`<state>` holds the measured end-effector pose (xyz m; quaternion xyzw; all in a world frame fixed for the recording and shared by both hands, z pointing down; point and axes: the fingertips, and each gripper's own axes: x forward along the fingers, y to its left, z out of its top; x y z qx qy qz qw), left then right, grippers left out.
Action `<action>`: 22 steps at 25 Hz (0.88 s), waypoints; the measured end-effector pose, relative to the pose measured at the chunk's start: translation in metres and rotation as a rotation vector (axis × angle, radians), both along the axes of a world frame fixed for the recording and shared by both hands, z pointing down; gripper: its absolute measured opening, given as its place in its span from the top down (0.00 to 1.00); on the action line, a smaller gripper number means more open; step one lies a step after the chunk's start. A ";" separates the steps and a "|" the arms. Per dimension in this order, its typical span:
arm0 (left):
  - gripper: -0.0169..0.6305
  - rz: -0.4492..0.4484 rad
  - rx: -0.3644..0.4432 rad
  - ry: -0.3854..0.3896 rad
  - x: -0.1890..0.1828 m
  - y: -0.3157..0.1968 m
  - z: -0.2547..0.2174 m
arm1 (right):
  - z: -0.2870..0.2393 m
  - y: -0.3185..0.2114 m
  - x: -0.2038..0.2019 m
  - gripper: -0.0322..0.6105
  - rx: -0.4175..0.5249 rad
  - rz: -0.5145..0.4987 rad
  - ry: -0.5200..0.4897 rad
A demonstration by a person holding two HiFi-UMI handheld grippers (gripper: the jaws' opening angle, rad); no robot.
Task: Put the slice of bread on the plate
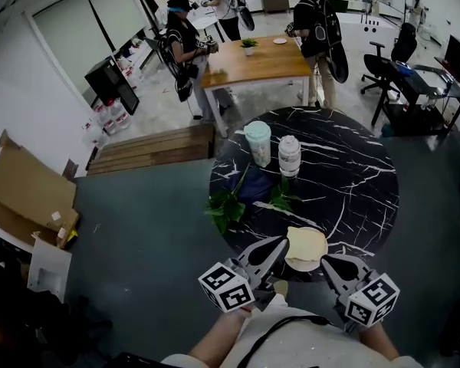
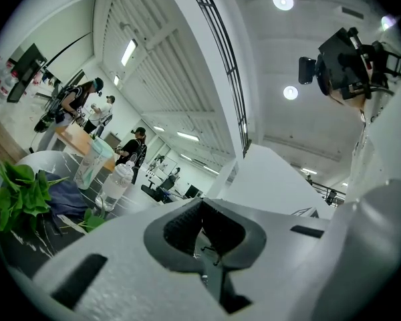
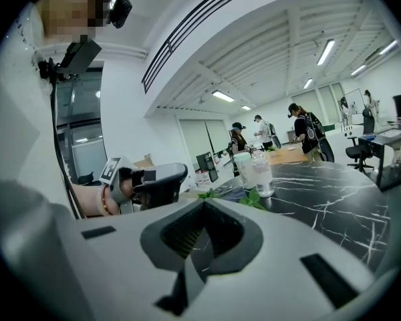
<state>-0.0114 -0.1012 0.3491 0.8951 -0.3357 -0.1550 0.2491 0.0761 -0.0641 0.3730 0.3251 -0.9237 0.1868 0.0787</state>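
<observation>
A wide open office, and in it a round black marble table [image 1: 353,175]; at its near edge the pale plate [image 1: 297,266] already carries the slice of bread [image 1: 307,244]. My left claw [image 1: 278,245] and right claw [image 1: 330,262] flank it, both pressed together on nothing. I judge the bread light, soft and easily torn, so it is best pinched gently at the crust.

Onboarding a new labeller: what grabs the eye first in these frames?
The round black marble table, white-veined, dominates the head view, with the pale slice of bread on the plate at its near edge. Just below, the left gripper and right gripper flank it, both shut and empty.
</observation>
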 end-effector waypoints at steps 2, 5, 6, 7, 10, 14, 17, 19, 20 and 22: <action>0.96 0.000 0.007 -0.005 0.000 0.000 -0.001 | 0.000 0.000 -0.001 0.93 0.003 -0.004 -0.003; 0.96 -0.002 0.009 -0.011 -0.003 0.000 -0.001 | 0.002 0.000 -0.004 0.93 0.005 -0.008 -0.006; 0.96 -0.003 0.008 -0.012 -0.004 -0.001 -0.001 | 0.002 0.000 -0.005 0.93 0.005 -0.008 -0.006; 0.96 -0.004 0.006 -0.013 -0.005 -0.001 -0.001 | 0.003 -0.001 -0.006 0.93 0.003 -0.008 -0.004; 0.96 -0.004 -0.004 -0.011 -0.008 0.000 0.000 | 0.005 0.001 -0.007 0.93 -0.004 -0.003 0.012; 0.96 -0.004 -0.013 -0.010 -0.011 0.001 0.002 | 0.007 0.002 -0.006 0.93 -0.013 0.010 0.015; 0.96 -0.005 -0.021 -0.010 -0.011 0.001 0.005 | 0.010 0.003 -0.007 0.93 -0.024 0.011 0.011; 0.96 -0.008 -0.026 -0.011 -0.013 0.002 0.007 | 0.013 0.004 -0.007 0.93 -0.035 0.011 0.007; 0.96 -0.010 -0.027 -0.011 -0.014 0.003 0.008 | 0.014 0.005 -0.008 0.93 -0.039 0.010 0.008; 0.96 -0.015 -0.034 -0.006 -0.015 0.005 0.011 | 0.017 0.008 -0.008 0.93 -0.046 0.010 0.014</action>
